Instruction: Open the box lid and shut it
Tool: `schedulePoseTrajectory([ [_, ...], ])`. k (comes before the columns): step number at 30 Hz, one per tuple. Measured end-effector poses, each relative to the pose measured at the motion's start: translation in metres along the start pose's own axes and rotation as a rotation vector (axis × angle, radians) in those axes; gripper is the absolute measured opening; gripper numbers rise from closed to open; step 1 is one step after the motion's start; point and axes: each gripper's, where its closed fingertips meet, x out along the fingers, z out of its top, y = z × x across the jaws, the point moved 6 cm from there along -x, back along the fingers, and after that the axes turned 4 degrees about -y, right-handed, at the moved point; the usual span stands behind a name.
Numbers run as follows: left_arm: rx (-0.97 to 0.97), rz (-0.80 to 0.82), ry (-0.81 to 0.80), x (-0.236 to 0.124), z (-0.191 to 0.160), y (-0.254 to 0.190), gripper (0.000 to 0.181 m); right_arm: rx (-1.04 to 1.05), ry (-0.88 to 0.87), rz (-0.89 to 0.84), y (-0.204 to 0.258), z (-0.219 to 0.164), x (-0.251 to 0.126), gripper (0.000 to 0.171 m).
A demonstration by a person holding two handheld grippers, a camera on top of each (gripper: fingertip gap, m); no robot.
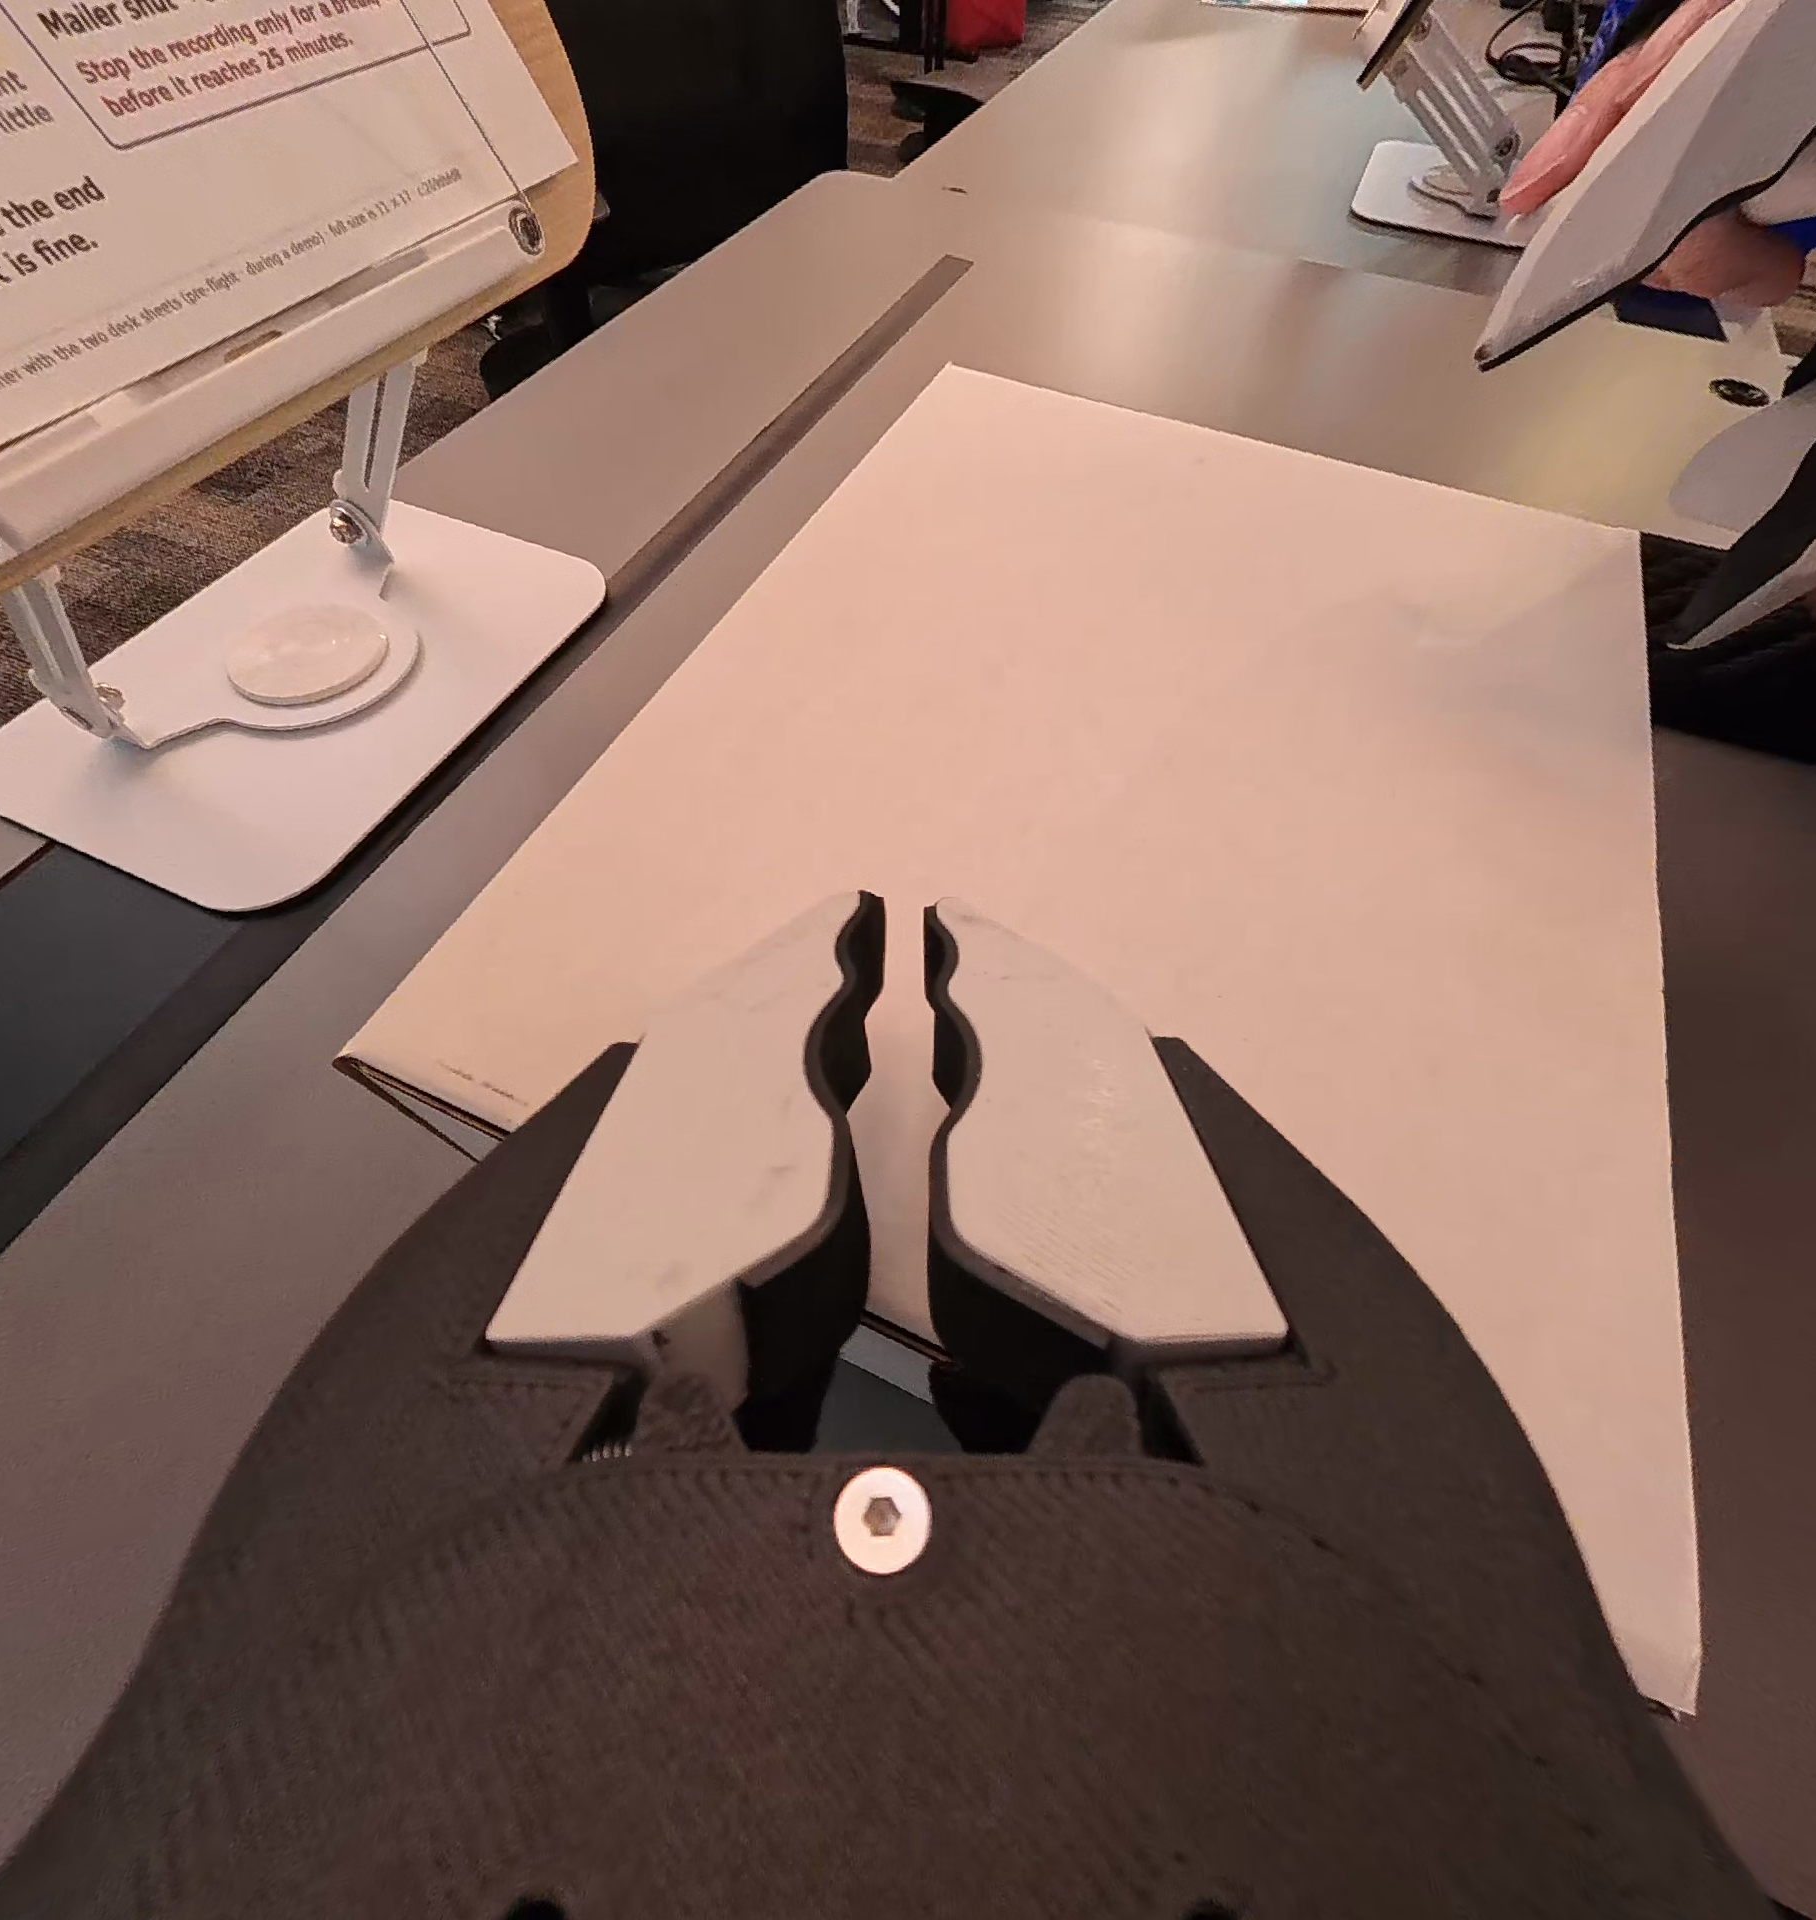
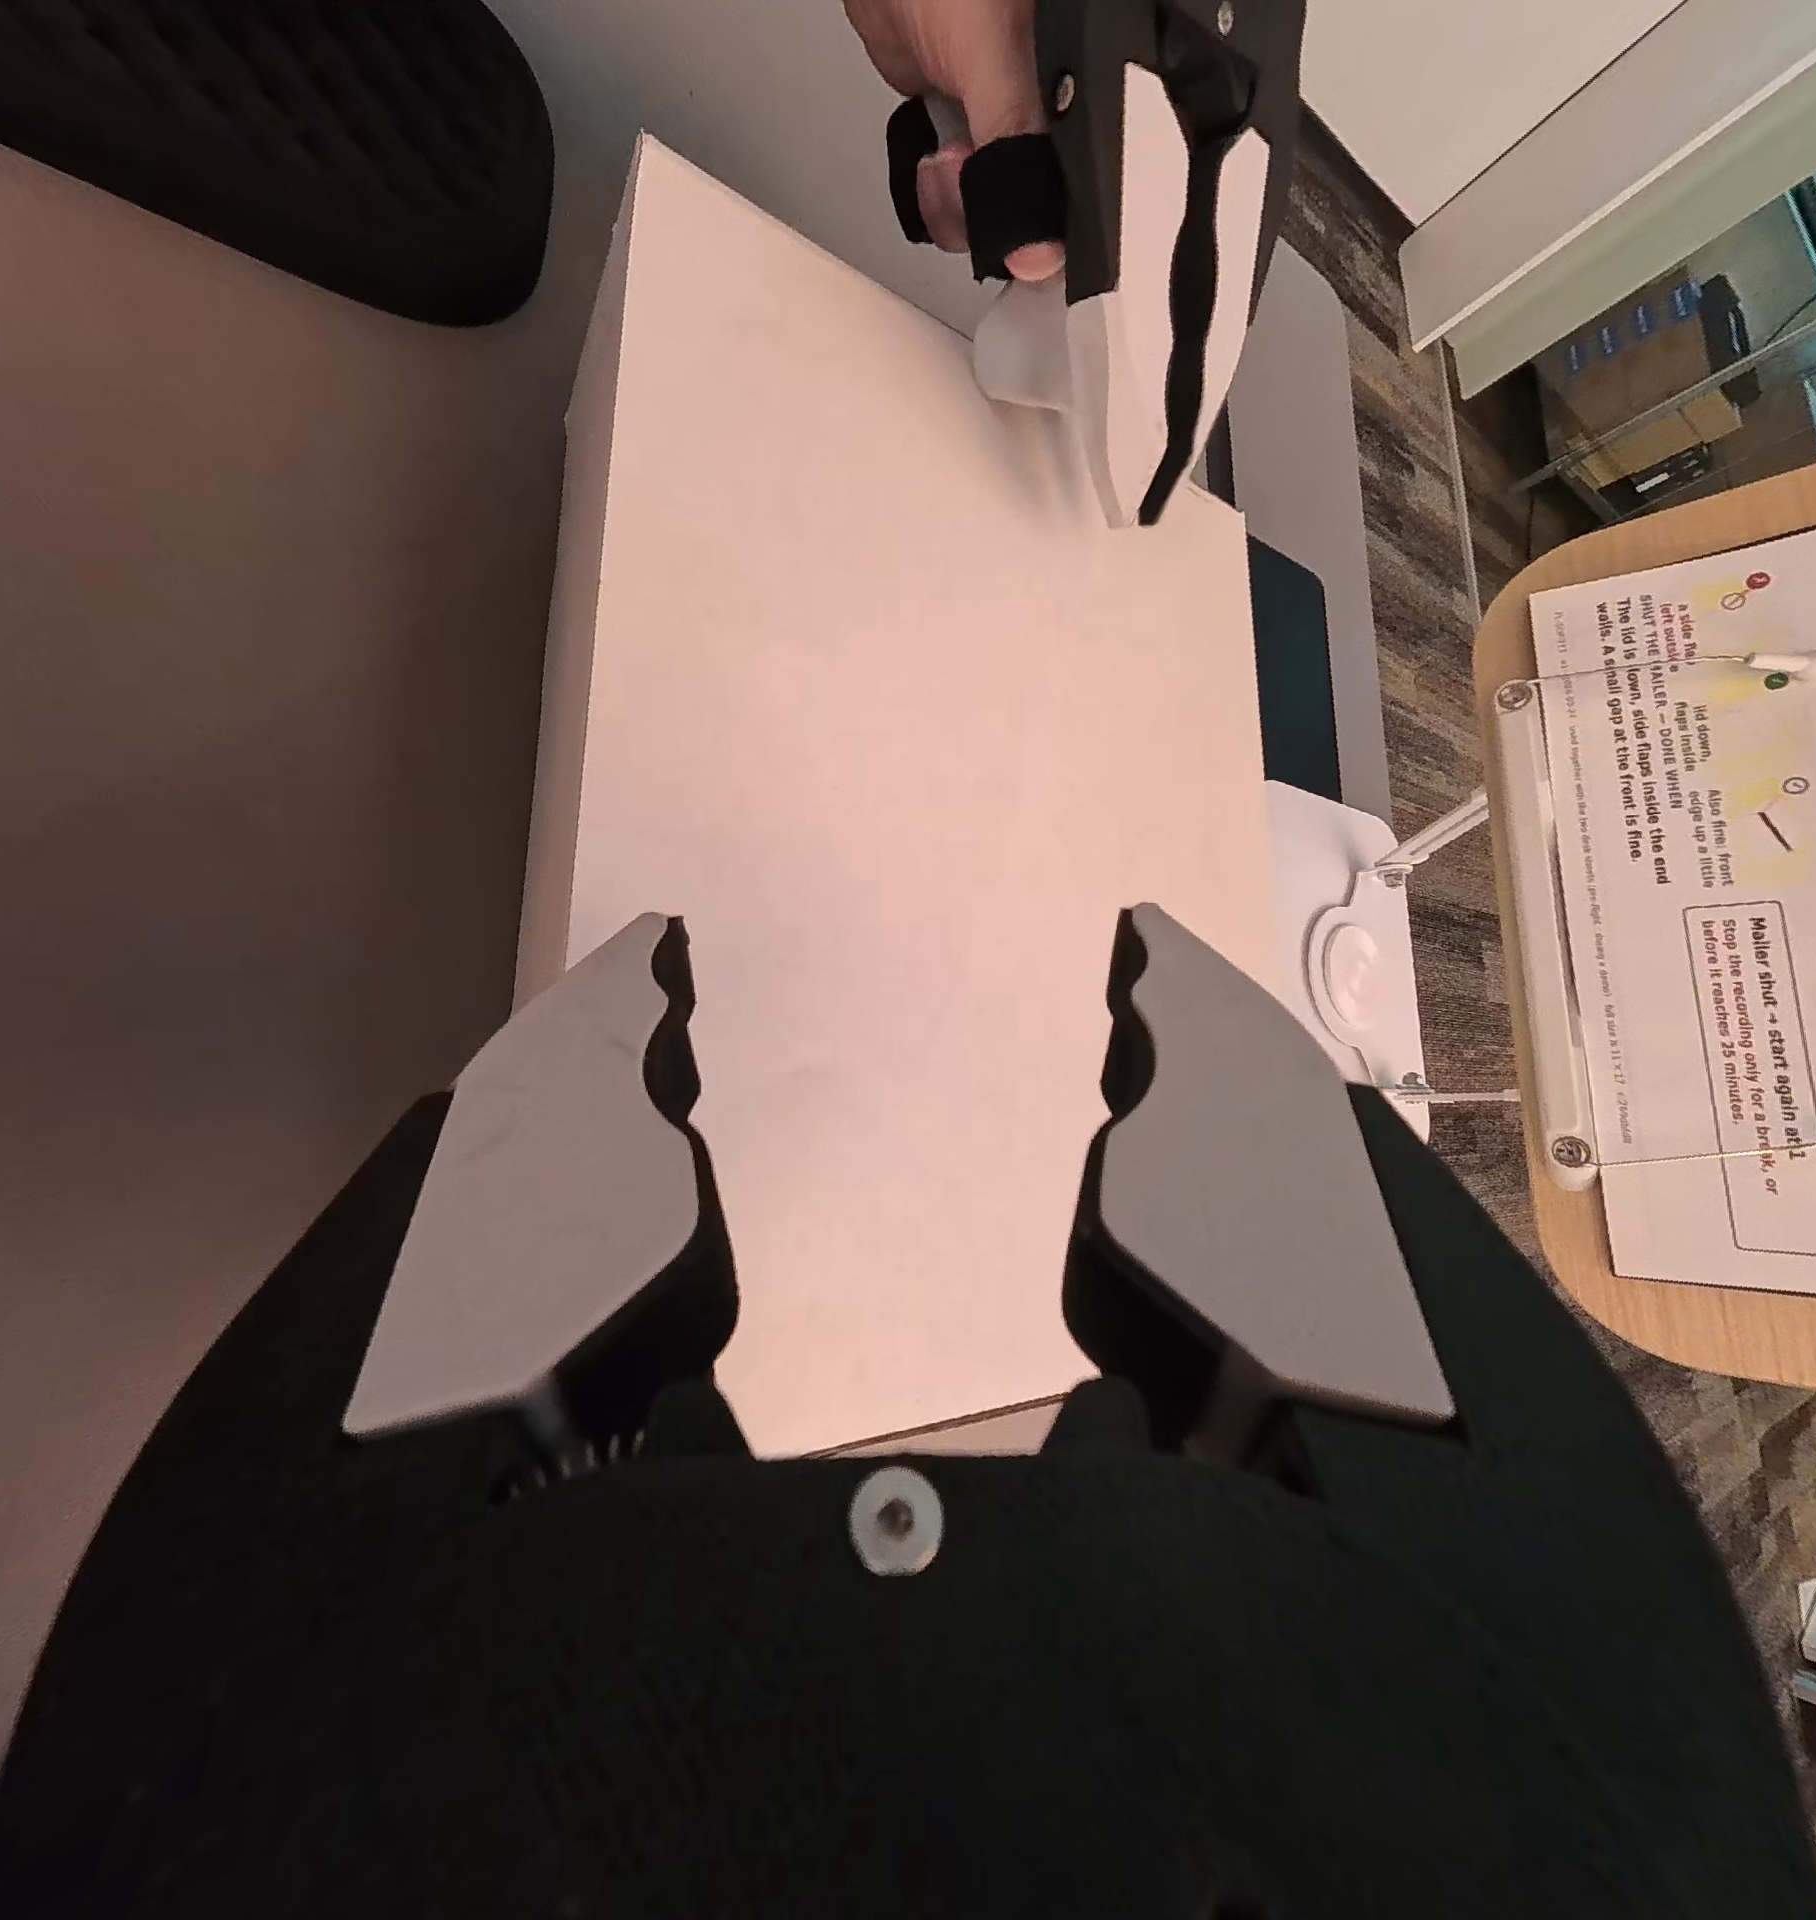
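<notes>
**Two claws over one shut lid**

Two grippers hung above the flat white cardboard mailer box (image 1: 1143, 831), which lay closed on the grey desk (image 1: 1247, 301), its lid down flat; my left gripper (image 1: 904, 914) sat over one short end with its white fingers nearly together, only a thin gap between the tips and nothing in it; my right gripper (image 2: 899, 935) hovered over the opposite short end with its jaws spread wide and empty. The box's long axis ran straight from one claw to the other, so each camera looked down the lid's length toward the other gripper. In the right wrist view my left gripper's tips (image 2: 1143, 488) stood at a far corner of the lid, touching it or just above it; I could not tell which. A thin seam showed under the lid edge nearest my left claw (image 1: 416, 1091); I judged that the opening side, so the left claw was nearer the lifting edge, though neither claw had hold of it. A wooden board with a printed sheet on a white stand (image 1: 260, 665) stood beside the box, clear of the lid.
</notes>
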Motion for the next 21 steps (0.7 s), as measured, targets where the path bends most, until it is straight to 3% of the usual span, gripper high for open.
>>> schedulePoseTrajectory([
  [1,0.000,-0.003,0.002,0.000,0.000,0.000,0.006,-0.001,0.002,0.000,0.000,0.000,0.000,0.078],
  [21,-0.003,-0.009,0.018,-0.001,-0.001,-0.002,0.002,-0.021,0.000,0.019,0.010,0.012,0.018,0.077],
])
